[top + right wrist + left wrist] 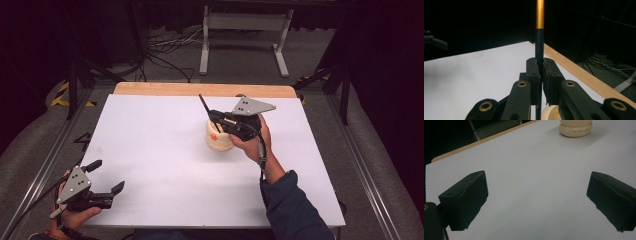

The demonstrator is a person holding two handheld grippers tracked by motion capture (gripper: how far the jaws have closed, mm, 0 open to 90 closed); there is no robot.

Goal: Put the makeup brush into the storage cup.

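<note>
Right gripper [216, 120] clamped on thin dark stick [539, 45], jaws pressed to both sides; stick upright between them, gold band higher up. Gripper held over cream jar [218, 140] near worktop [150, 150] centre, stick's lower end running toward jar mouth; small orange item at jar rim, unclear what. Left gripper [107, 176] at near left corner, jaws spread wide, nothing between them, well apart from jar. Wooden edge along far side.

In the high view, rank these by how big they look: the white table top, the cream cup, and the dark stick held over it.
1. White table top, by far the largest.
2. Cream cup.
3. Dark stick, thinnest, clamped in the right gripper above the cup.
</note>
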